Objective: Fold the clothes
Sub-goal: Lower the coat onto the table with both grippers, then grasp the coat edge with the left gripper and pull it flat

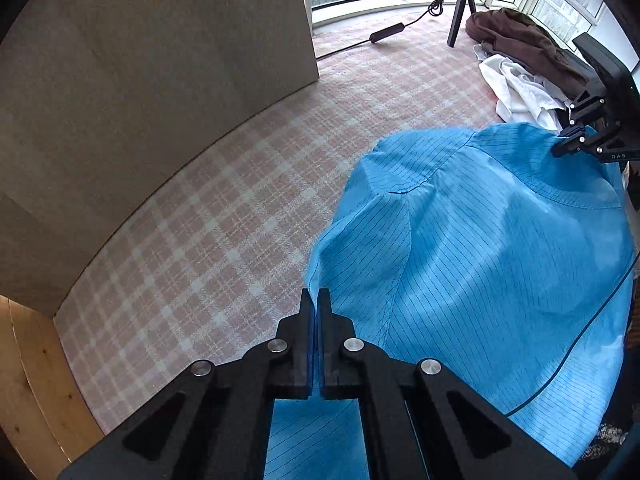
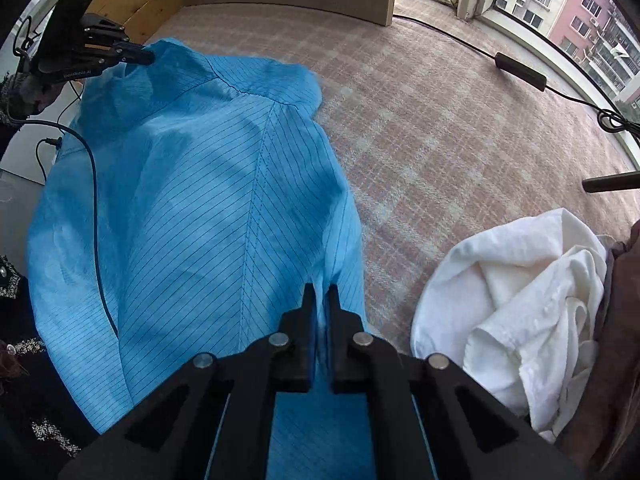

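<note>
A: Where's the blue garment (image 1: 480,240) sitting?

B: Lifted over the plaid carpet (image 1: 224,216), stretched between the two grippers. The left gripper (image 1: 318,300) is clenched on one edge of the blue garment, and the right gripper (image 2: 319,296) is clamped on the opposite edge — cloth shows between the fingers of each.

A: Why hold it at both edges?

B: Likely to spread it out. Pinched at two points and pulled apart, the fabric hangs open, so the seams can be laid straight before the first fold.

A: What else lies around the blue garment?

B: On its right-gripper side, just beside it, a crumpled white cloth (image 2: 520,304), with a brown garment (image 1: 520,40) past that. Beyond the blue garment stand a beige panel (image 1: 160,80) and a black tripod (image 1: 460,12) — both well apart from it.

A: Any folds made?

B: None that I can judge; it looks like the spreading stage, with the carpet beneath free to receive it.
</note>
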`<state>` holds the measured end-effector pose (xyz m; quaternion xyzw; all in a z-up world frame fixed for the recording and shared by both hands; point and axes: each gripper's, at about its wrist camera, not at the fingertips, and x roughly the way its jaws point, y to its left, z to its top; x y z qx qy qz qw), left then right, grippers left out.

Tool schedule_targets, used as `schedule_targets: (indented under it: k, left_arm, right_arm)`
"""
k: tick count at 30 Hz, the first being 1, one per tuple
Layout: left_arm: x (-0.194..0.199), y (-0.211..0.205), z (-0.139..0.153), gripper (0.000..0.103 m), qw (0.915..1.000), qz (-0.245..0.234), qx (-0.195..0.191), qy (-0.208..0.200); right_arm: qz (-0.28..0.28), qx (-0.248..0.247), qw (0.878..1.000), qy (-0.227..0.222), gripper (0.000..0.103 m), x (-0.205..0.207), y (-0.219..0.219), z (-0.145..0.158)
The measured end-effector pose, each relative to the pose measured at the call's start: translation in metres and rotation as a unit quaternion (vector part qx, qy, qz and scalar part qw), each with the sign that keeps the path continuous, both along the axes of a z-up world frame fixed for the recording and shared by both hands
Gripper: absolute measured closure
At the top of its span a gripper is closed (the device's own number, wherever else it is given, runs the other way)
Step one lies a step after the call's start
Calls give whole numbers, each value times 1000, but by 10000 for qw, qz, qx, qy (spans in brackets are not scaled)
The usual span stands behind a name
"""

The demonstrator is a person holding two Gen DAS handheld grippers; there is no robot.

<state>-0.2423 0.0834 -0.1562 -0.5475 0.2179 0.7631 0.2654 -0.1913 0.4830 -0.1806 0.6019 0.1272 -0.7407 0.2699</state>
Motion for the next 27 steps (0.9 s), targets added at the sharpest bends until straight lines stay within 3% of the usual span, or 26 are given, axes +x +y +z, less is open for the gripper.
schedule_targets:
  k: [5,8,10,11,13,16,18,19,21,23,25,27]
  left_arm:
    - [-23,-4,83,103,9945,229,67,1020]
    - [-52,-1,113,102,9892,381,337,1373]
    - [-82,7,117,102,9846,616,268,1616]
    - [-99,12,112,102,9836,796,227,1605]
    - [-126,19,100,99,9822,1121,-39,1508]
    - [-127,14,89,97,9811,1282,-159,1439]
    - [-105,-3,95,96,9806,1218,-149,1528]
    - [-89,-17,102,95,9802,1238,-95,1541]
    - [-51,-50,118,91,9797,1296,147,1521]
    - [2,-82,126,74,9797,1304,341,1484]
    - [59,-113,125,66,9802,1320,481,1393]
    - [113,-138,101,65,9827,1488,521,975]
  right_arm:
    - [-419,163,9892,1393,101,-16,29,109]
    - [-523,755,9692,2285,101,-39,36,144]
    - [-651,1265,9520,2710,101,-70,35,144]
    - [-779,1441,9501,2656,100,-89,35,134]
    - [-1062,1753,9481,2430,100,-127,33,110]
    - [-1024,1527,9577,2216,97,-123,23,94]
    - [-845,1499,9579,2298,88,-93,23,98]
    - [-823,1480,9578,2323,76,-76,26,102]
    - [-994,801,9687,2128,64,-21,30,106]
    - [-1180,54,9747,1896,58,36,35,109]
    - [-1243,-332,9809,1461,52,103,26,87]
    - [-1315,-418,9862,915,52,165,18,53]
